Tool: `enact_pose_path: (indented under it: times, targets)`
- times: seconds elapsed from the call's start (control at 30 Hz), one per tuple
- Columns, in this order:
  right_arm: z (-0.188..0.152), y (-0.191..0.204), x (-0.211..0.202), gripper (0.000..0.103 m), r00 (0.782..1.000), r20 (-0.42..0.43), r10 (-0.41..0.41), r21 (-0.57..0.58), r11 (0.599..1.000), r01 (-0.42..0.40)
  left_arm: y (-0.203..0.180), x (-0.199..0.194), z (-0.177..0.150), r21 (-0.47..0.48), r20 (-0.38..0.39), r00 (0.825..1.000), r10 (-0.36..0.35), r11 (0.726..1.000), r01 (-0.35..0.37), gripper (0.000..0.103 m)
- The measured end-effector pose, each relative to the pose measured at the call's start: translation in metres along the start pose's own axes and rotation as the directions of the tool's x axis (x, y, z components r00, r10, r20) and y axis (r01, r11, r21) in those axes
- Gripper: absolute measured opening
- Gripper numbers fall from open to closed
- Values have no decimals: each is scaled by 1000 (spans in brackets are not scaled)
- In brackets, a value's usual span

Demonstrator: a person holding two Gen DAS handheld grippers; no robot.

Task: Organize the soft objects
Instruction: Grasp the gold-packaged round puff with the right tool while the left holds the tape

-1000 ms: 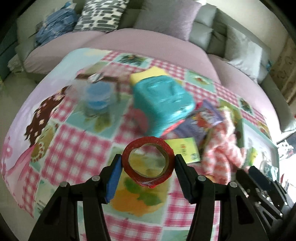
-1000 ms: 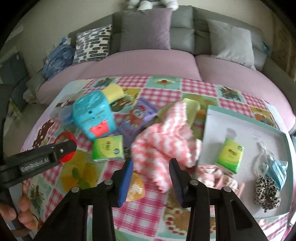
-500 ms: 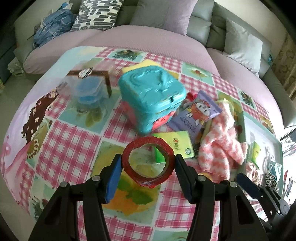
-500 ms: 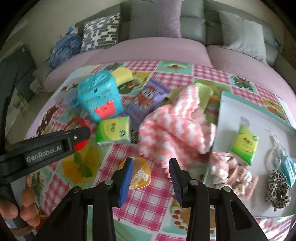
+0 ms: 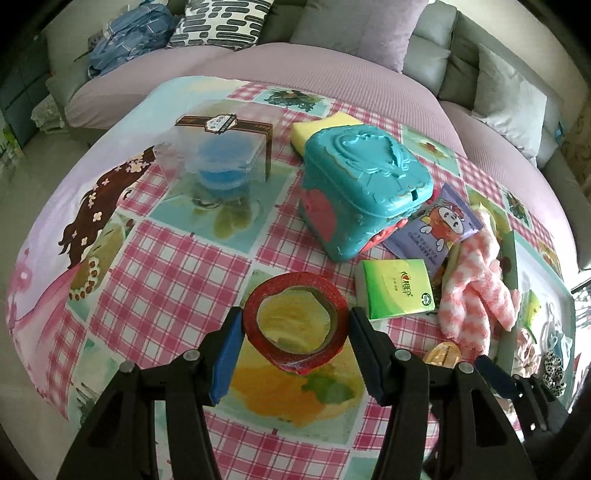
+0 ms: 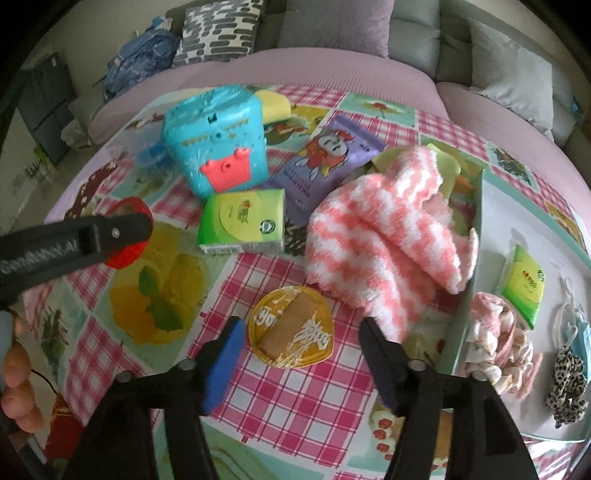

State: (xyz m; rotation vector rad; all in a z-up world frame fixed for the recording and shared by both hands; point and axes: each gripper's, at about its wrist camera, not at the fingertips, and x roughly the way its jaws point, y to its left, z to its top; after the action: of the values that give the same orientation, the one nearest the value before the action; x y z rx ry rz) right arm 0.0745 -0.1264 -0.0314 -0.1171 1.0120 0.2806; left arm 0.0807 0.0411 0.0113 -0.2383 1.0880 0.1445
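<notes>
My left gripper (image 5: pixel 295 325) is shut on a red tape roll (image 5: pixel 295 319) and holds it above the checked tablecloth; the roll also shows in the right wrist view (image 6: pixel 127 236). My right gripper (image 6: pixel 301 339) is open and empty over a yellow round snack cup (image 6: pixel 291 326). A pink-and-white fluffy cloth (image 6: pixel 384 229) lies just beyond, against the tray (image 6: pixel 491 206). A green tissue pack (image 6: pixel 242 221) lies left of the cloth. The tray holds another green tissue pack (image 6: pixel 522 284), a pink scrunchie (image 6: pixel 495 343), a leopard scrunchie (image 6: pixel 567 387) and a blue face mask (image 6: pixel 576 325).
A teal plastic box (image 5: pixel 362 188), a yellow sponge (image 5: pixel 325 125), a purple wipes pouch (image 5: pixel 439 221) and a clear box with a blue item (image 5: pixel 221 155) stand on the table. A sofa with cushions (image 5: pixel 354 29) lies behind.
Both grippers moved forward and lower over the table. The right gripper opened wider and now stands over the yellow snack cup. The left gripper still holds the tape roll.
</notes>
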Motion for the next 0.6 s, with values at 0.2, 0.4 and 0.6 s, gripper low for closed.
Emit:
enact_pose_path:
  times: [0.2,0.4,0.6]
  targets:
    - [-3,6,11,69,999,-29,-22,-27,999,21,0,2,1,1,-6,1000,-7,1000,7,59]
    - [-3,8,17,69,999,-37,-30,-36,999,29,1,3,1,1,-8,1000,-8,1000,8,59]
    - [-3,6,19,52,999,-44,-26,-30,999,24,1,3,1,1,-7,1000,-7,1000,7,59]
